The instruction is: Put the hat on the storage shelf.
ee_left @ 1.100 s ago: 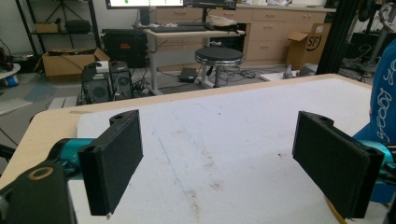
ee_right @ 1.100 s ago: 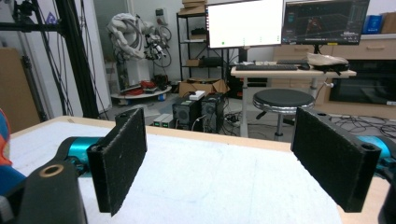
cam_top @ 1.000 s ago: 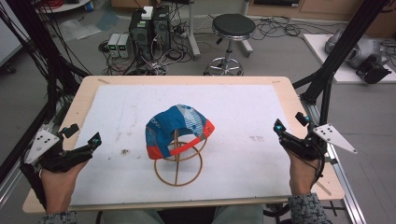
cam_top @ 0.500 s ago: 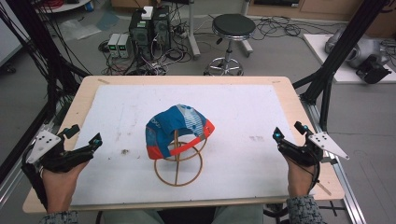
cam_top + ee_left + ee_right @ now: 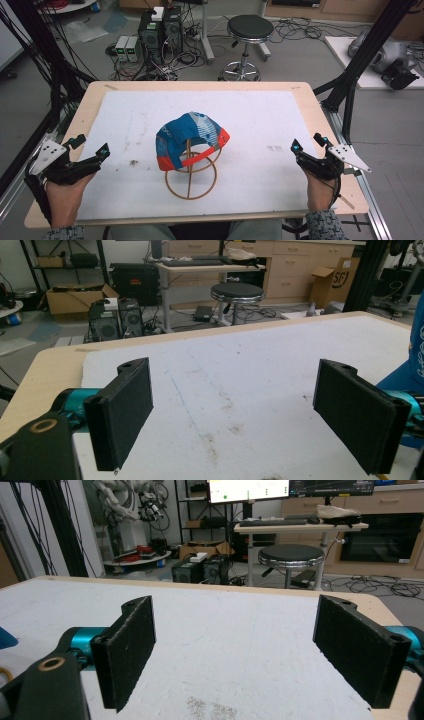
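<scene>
A blue cap with an orange brim (image 5: 190,137) sits on a round wooden hoop stand (image 5: 192,182) in the middle of the white mat (image 5: 260,115). My left gripper (image 5: 92,145) rests over the mat's near left edge, well left of the cap, open with nothing between its pads (image 5: 122,415). In the left gripper view the cap (image 5: 415,355) shows at the right edge. My right gripper (image 5: 307,142) is at the mat's right edge, far right of the cap, also open and empty (image 5: 235,655). A sliver of the cap (image 5: 6,639) shows at the left of the right gripper view.
The mat lies on a wooden table (image 5: 325,125). Black frame posts (image 5: 350,95) stand at the table's sides. Beyond the far edge, on the floor, are a round stool (image 5: 247,30), computer cases (image 5: 160,30) and cables.
My right gripper has drifted a little toward the table's near edge. The left gripper and the cap have stayed put.
</scene>
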A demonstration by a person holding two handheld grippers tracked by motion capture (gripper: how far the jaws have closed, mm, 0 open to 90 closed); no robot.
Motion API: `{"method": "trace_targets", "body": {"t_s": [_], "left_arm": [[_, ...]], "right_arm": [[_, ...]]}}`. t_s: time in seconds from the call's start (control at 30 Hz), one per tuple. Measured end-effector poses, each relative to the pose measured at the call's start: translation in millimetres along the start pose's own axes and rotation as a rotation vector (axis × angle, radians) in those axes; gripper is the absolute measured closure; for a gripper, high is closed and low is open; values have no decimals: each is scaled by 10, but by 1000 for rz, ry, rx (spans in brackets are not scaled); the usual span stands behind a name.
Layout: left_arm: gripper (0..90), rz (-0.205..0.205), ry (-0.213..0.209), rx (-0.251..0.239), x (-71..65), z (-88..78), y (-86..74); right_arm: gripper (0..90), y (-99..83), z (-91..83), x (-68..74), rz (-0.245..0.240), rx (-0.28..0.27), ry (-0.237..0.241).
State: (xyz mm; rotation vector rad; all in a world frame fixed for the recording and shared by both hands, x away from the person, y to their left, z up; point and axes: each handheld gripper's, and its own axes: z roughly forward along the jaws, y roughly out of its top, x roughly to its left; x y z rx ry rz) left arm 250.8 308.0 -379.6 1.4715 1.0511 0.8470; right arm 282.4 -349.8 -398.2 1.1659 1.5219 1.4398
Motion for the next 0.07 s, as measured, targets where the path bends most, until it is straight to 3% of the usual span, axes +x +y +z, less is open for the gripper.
{"method": "trace_targets", "body": {"t_s": [0.07], "left_arm": [[163,-2,1,-1,-1,7,-3]], "right_arm": [[166,1,-2,-3,-5,-3,-1]]}}
